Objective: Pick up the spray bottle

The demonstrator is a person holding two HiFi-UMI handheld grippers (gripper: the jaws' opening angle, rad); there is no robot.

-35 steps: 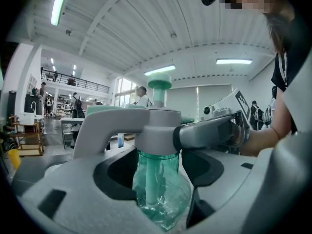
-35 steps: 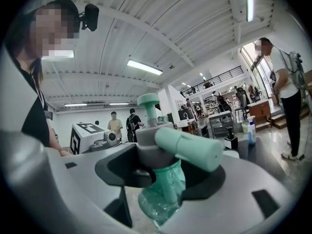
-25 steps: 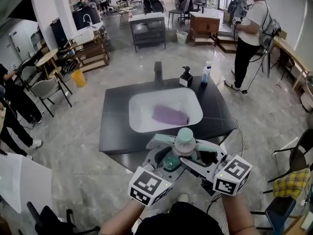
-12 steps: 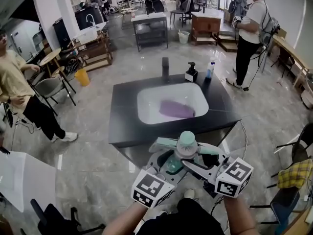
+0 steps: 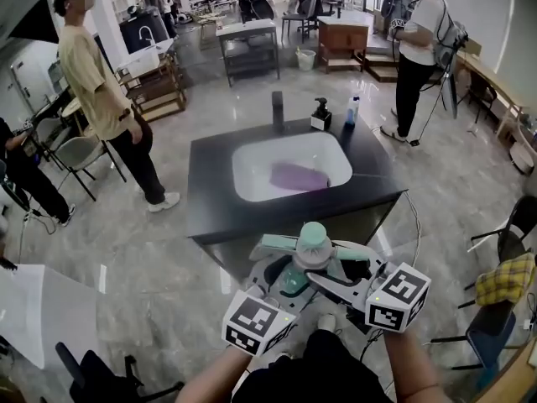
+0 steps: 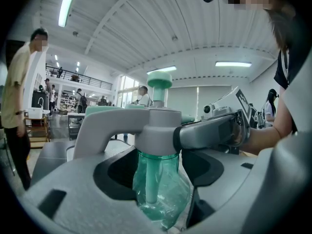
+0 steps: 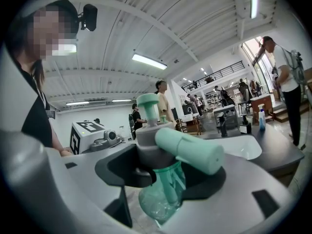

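A translucent green plastic spray bottle with a grey sprayer head and pale green plunger cap (image 5: 313, 248) sits at lower centre of the head view. It is off the dark desk with the white sink basin (image 5: 210, 193), which lies well apart in the middle of the frame.

The left tongs (image 5: 284, 277) come at the bottle from the lower left and the right tongs (image 5: 334, 275) from the lower right, so both meet on it. Each gripper view shows the bottle's green body (image 6: 159, 182) (image 7: 163, 186) seated in the dark recess between that pair's jaws. Both pairs look closed on it, and neither hand is nearer. Its long axis stands upright, cap up, with the pale green nozzle pointing to the right in the right gripper view.

The lift appears done. Any further move depends on keeping that axis vertical between the two grips.

In the head view the tongs hide the bottle's base. The exact pad contact is hard to make out in any view.
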